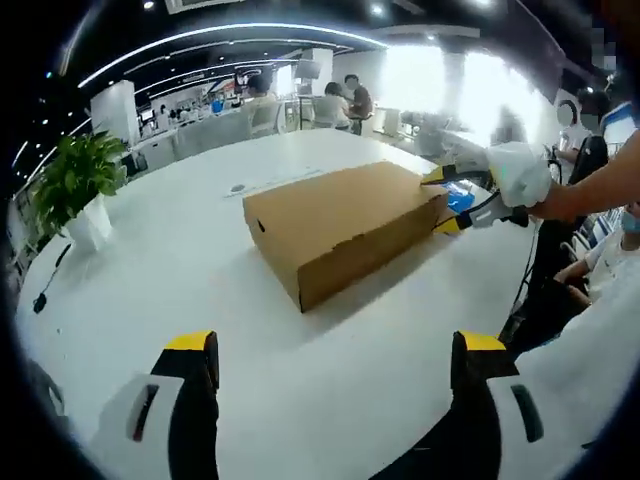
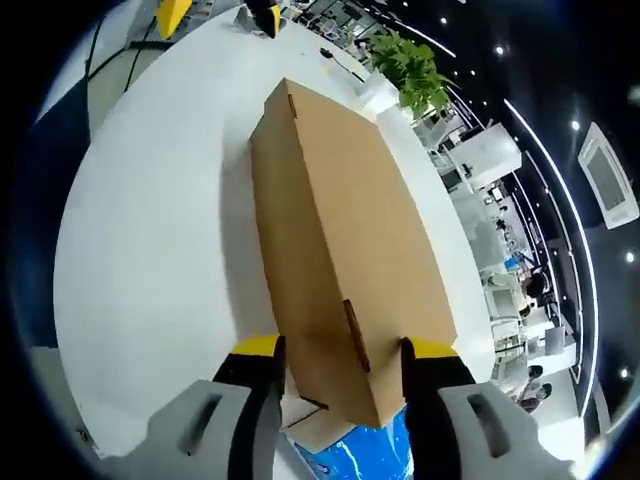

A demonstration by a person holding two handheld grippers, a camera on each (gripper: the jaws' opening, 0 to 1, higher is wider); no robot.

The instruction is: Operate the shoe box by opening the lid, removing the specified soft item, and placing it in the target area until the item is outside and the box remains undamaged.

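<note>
White table [image 1: 300,400] bears shoe box [image 1: 345,225], long axis toward right gripper [image 2: 338,350].

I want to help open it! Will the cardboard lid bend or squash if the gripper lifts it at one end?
Probably a little. The shoe box lid looks like thin brown cardboard, long and flat, so lifting one end may flex it. The right gripper straddles that end, so a hard squeeze could crease it. It likely slides easily on the smooth white table.

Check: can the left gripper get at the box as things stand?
Probably yes. The left gripper is open, and only bare table lies between it and the box's near end. The right gripper sits at the far end, jaws astride the lid's end, well out of the way.
</note>
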